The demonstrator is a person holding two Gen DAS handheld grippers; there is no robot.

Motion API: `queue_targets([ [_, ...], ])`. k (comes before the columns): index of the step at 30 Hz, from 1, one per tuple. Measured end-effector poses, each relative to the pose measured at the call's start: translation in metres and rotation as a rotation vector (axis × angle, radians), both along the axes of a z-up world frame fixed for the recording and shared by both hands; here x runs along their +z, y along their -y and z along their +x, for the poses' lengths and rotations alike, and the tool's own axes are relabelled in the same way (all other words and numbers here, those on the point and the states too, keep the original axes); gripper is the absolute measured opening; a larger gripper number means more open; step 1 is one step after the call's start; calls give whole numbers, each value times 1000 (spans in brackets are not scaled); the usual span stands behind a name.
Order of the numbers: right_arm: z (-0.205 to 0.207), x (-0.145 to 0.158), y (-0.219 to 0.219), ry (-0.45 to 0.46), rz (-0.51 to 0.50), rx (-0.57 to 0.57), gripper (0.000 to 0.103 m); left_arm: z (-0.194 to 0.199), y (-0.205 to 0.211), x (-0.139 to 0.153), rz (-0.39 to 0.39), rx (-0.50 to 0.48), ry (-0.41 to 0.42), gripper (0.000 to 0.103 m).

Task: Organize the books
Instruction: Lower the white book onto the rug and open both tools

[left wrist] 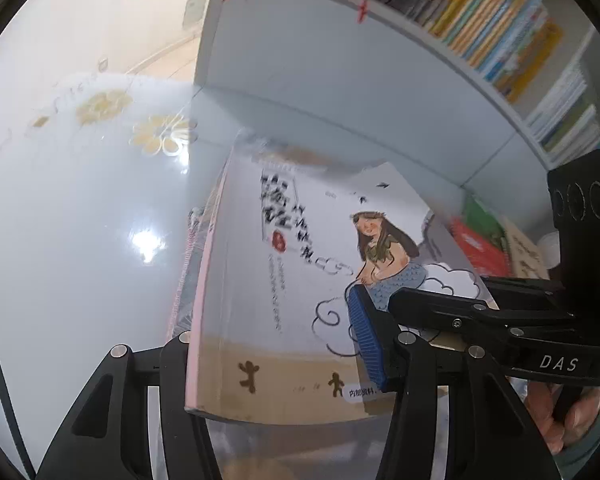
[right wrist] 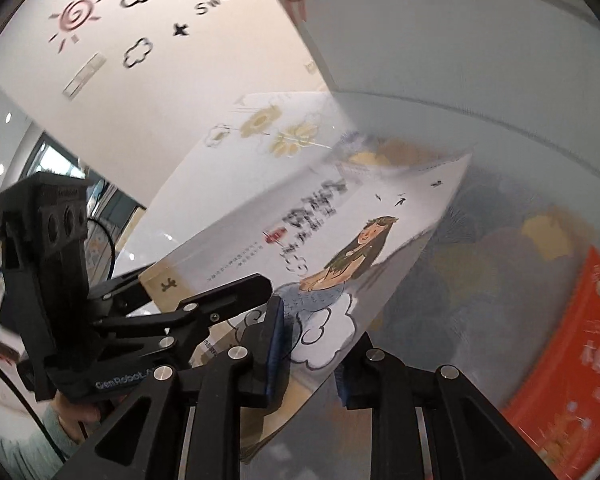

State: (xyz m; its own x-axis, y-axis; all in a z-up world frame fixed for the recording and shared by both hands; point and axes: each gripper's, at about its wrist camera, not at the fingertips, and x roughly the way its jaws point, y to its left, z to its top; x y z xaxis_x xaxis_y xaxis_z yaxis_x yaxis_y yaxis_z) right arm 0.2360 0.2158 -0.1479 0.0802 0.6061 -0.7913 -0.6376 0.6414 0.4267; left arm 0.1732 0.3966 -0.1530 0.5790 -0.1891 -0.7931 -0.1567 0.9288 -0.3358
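A white book (left wrist: 284,280) with a drawing of a long-haired girl on clouds and a pink spine is held up off the glossy white table (left wrist: 80,220). My left gripper (left wrist: 276,352) is shut on its lower edge, blue pad on the cover. My right gripper (right wrist: 312,360) is shut on the same book (right wrist: 340,248) near its lower corner. Each gripper shows in the other's view, the right one (left wrist: 500,320) beside the cover and the left one (right wrist: 148,320) at the book's left end.
A white shelf unit (left wrist: 340,92) stands behind, with rows of upright books (left wrist: 500,28) above. A red book (right wrist: 572,368) and other books (left wrist: 484,240) lie at the right. A wall with cloud and sun decals (right wrist: 140,20) is at the left.
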Motion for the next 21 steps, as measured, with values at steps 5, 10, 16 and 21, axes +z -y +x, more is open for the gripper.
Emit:
queue_targets([
  [5,9,-27,-10,-44,-56,-53,39,1,1,-21,43,67,-88,51],
  [10,4,-45,0,-67,-97,-54,50,-22,5,-18,111,80,-105,53],
  [16,-12,-34,49,-120,-67,-152,50,-65,25,-5,134,68,-132,54],
  [21,-58,-14,99,-114,-55,-196,51,-90,63,6,155,5,-124,67],
])
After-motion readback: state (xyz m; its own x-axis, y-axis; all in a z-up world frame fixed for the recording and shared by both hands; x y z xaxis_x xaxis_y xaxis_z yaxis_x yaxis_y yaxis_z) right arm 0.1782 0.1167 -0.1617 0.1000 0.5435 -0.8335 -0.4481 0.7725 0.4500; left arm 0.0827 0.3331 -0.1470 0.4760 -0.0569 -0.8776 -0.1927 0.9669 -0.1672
